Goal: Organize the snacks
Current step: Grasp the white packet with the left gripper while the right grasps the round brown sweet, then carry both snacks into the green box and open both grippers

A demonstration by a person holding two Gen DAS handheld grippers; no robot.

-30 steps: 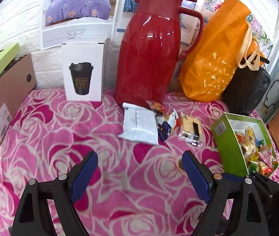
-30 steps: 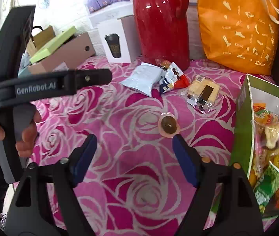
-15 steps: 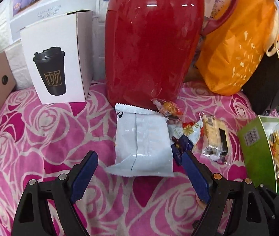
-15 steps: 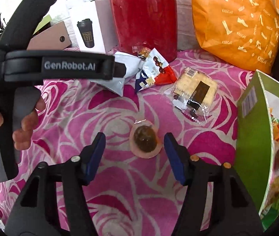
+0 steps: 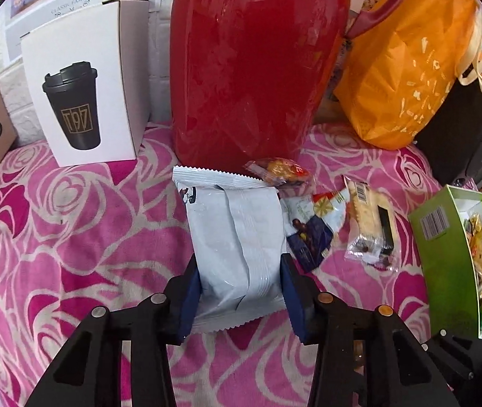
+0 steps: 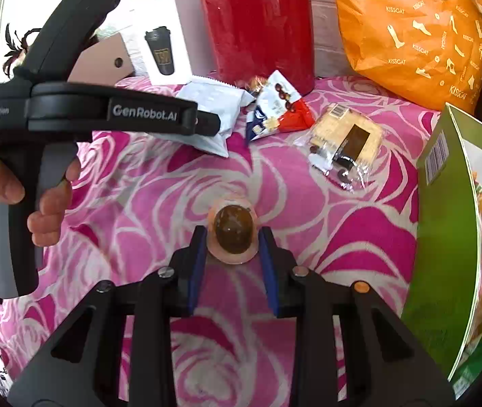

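Pale grey foil, the snack packet [image 5: 237, 244] is lying on the pink rose-patterned bench cover [image 5: 71, 224] just in front of the red thermos jug [image 5: 254, 68], and the left gripper [image 5: 239, 291] is pinching its near end, jaws pressing on both sides of it. Just right of the packet, still in front of the jug, a blue-and-red chocolate bag [image 5: 312, 227] and a clear-wrapped cracker pack [image 5: 373, 230] are lying, with a small orange candy wrapper [image 5: 278, 169] touching the jug's base. Farther right of the jug, the green box [image 5: 444, 257] is standing open, holding mixed sweets. Well in front of the jug, the right gripper [image 6: 232, 247] is closing its jaws narrowly around a round brown jelly cup [image 6: 233, 232]. A hand [image 6: 17, 200] is gripping the left tool's handle. Left of the jug a white cup carton [image 5: 84, 84] is standing; to its right, an orange tote bag [image 5: 407, 78] is leaning.
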